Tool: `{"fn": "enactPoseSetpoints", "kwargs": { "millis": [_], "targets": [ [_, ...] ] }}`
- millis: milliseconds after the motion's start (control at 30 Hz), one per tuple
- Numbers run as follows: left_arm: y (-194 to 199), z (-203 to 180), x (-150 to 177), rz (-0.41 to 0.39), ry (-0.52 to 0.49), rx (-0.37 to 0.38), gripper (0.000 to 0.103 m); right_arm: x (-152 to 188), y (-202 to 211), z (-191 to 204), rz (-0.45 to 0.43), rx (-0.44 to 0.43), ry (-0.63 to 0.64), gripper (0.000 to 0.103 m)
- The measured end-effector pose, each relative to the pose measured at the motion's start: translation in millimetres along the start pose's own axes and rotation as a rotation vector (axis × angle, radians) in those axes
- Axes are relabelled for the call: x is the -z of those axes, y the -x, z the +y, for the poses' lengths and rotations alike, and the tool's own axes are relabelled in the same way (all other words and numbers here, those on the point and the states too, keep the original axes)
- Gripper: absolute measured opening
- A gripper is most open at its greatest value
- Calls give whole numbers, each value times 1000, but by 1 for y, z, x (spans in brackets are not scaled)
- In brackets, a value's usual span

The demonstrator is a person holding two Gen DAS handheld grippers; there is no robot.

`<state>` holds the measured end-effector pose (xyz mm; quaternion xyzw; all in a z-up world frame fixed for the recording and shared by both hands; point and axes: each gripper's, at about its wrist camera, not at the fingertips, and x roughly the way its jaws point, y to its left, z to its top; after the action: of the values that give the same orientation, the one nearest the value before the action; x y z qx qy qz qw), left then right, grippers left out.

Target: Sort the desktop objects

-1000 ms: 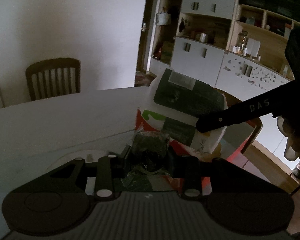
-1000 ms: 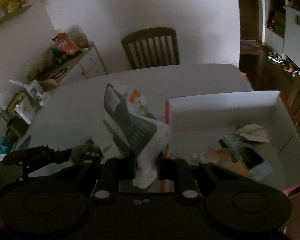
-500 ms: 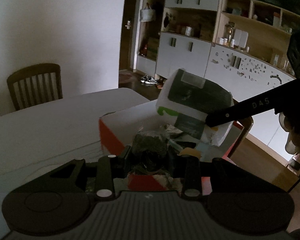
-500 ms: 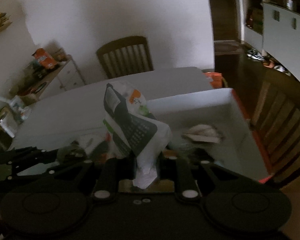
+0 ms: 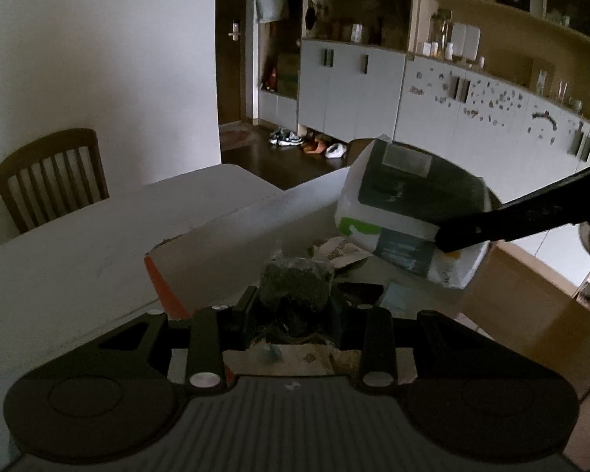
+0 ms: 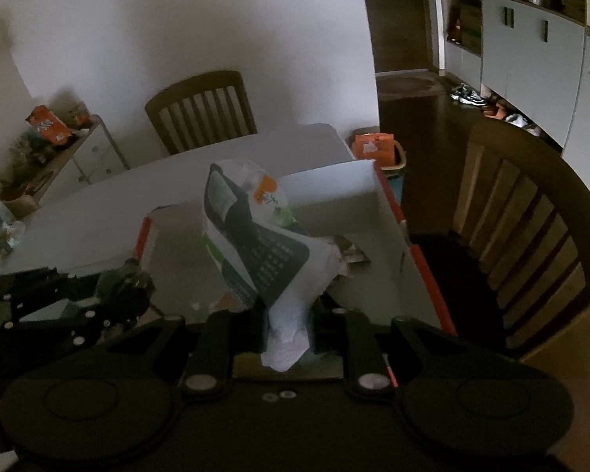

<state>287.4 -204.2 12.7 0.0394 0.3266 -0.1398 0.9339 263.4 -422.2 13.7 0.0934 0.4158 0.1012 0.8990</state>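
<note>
My left gripper (image 5: 295, 306) is shut on a small clear packet of dark green stuff (image 5: 297, 285) and holds it over the near end of the white box with red edges (image 5: 232, 232). My right gripper (image 6: 289, 326) is shut on the crumpled end of a white snack bag with a dark panel (image 6: 255, 244), held over the same box (image 6: 334, 185). The bag also shows in the left wrist view (image 5: 409, 204), with a right finger (image 5: 511, 220) across it. The left gripper with its packet shows at the left of the right wrist view (image 6: 118, 287).
Papers and small items lie inside the box (image 5: 338, 251). The box sits on a white table (image 5: 78, 259). One wooden chair (image 6: 204, 110) stands at the far side, another (image 6: 531, 212) at the right. Cabinets (image 5: 413, 90) line the far wall.
Both grippers have carried their loads to the right from over the table to over the box. Both stay shut.
</note>
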Motion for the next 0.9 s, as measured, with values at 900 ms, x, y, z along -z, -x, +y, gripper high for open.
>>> {"fn": "enactPoseSetpoints", "kwargs": {
  "millis": [900],
  "targets": [
    [-102,5,-15,236,-76,-91,35,4,-44,-18,67,26,26,18]
  ]
}}
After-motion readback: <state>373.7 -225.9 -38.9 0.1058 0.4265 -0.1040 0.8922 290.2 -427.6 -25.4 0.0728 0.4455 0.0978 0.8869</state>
